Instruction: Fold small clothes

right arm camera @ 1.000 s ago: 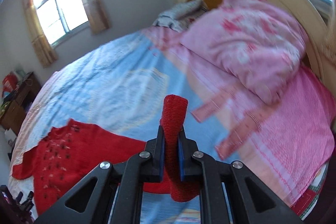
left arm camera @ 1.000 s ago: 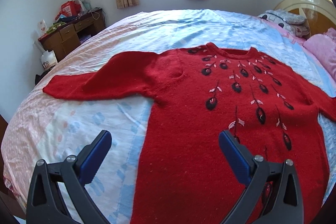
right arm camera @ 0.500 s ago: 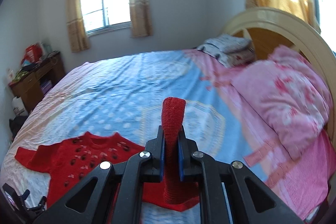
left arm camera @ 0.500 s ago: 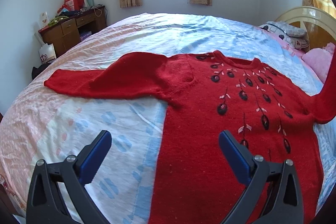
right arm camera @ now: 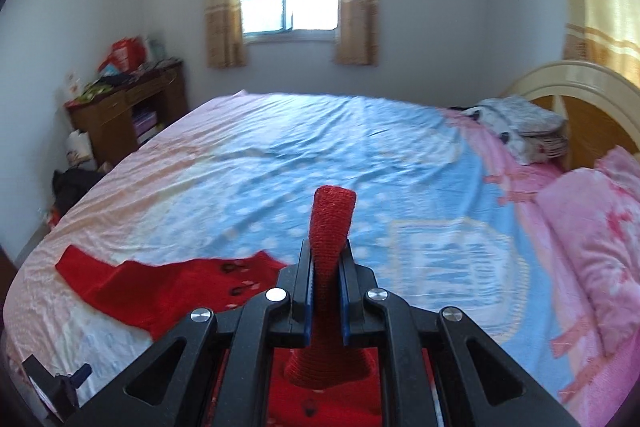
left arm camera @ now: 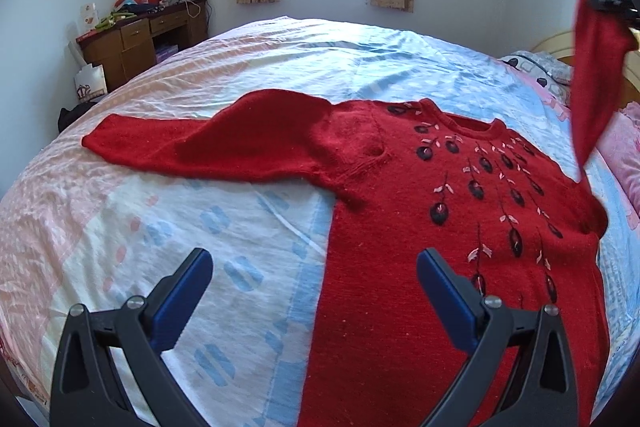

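Your sweater (left arm camera: 420, 227) lies flat, face up, on the bed (left arm camera: 240, 267): a soft, floppy knit (light, but stretchy), so take cuffs or hem corners; your right hand-held gripper (right arm camera: 326, 303) is clamped on the raised sleeve (right arm camera: 330, 227), the left hand-held gripper (left arm camera: 314, 291) gapes empty, and pillows (right arm camera: 592, 227) lie well apart, nothing blocking the fold

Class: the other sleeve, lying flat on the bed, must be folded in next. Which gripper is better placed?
Left. The left gripper is open and empty nearer the flat sleeve; the right gripper is shut on the raised sleeve.
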The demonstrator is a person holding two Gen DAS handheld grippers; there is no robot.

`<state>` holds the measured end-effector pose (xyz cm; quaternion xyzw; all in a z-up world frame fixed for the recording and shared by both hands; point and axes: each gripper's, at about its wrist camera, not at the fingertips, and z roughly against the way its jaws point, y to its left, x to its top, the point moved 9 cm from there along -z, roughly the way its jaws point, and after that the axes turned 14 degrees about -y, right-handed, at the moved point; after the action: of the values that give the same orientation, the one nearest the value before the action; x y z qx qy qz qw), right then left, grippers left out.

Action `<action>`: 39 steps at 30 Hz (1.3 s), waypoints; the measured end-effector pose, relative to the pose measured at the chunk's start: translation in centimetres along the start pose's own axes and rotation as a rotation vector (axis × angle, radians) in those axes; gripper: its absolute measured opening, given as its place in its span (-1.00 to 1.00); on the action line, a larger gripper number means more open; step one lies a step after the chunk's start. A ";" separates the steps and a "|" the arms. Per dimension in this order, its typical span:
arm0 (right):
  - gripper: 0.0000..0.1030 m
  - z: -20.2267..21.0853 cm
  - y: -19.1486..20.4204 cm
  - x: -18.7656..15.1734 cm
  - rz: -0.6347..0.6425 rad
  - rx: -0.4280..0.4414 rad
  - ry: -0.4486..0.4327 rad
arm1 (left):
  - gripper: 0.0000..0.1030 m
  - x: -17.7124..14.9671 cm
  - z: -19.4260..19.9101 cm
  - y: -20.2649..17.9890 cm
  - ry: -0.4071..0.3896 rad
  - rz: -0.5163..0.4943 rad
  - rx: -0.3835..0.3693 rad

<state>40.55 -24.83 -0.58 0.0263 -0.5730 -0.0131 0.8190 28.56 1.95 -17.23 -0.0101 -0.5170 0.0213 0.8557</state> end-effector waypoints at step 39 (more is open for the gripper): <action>0.10 4.0 -8.8 -25.9 -0.117 -0.024 0.117 | 0.25 1.3 -7.8 -8.6 0.250 -0.055 -0.258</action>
<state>28.00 -32.37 -24.06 0.0507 -0.5213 -0.0664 0.8493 36.32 -6.56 -19.43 -0.1083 -0.4052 -0.0703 0.9051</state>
